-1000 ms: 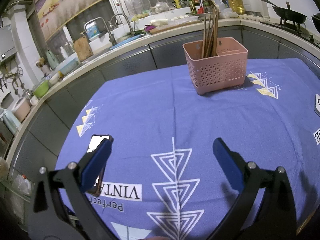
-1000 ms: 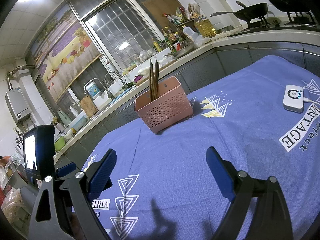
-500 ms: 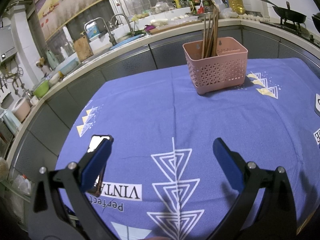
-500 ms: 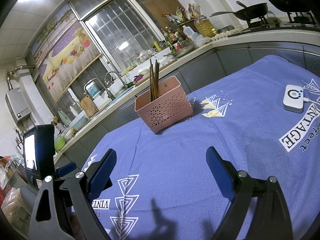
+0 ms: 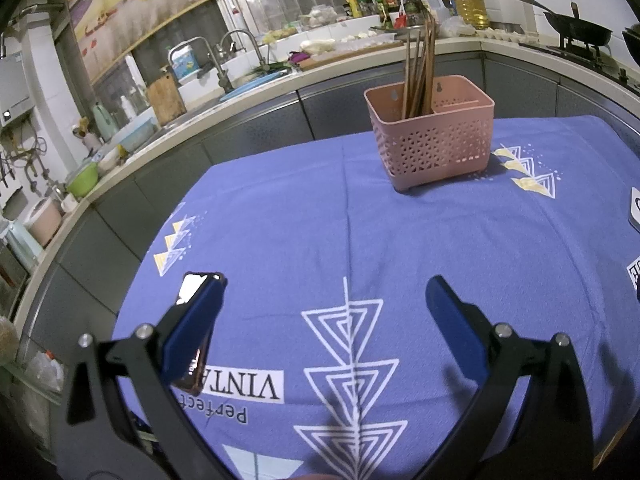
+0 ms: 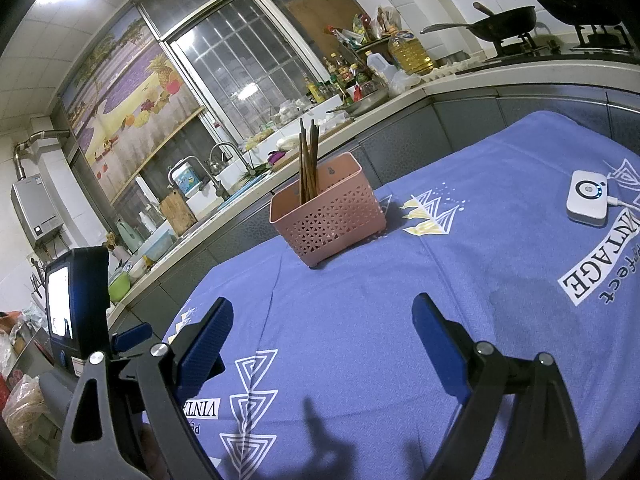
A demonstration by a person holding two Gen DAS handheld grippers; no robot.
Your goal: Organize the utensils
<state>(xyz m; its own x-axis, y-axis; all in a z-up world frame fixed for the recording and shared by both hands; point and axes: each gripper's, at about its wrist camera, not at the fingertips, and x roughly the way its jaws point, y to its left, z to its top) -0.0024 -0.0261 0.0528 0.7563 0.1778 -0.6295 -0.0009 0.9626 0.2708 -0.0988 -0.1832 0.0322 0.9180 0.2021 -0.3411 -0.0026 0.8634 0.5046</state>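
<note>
Left gripper (image 5: 324, 312) spread wide, empty, above the blue-clothed surface (image 5: 400, 240); chopsticks (image 5: 420, 72) upright in far pink basket (image 5: 434, 148).

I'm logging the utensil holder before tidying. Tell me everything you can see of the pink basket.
The pink basket is a rectangular holder that looks like plastic, with lattice-perforated walls, a solid rim, an inner divider and two hanging holes in its back wall. It stands upright on the blue tablecloth near the far edge. Brown chopsticks stand in its left compartment; nothing else touches it.
</note>
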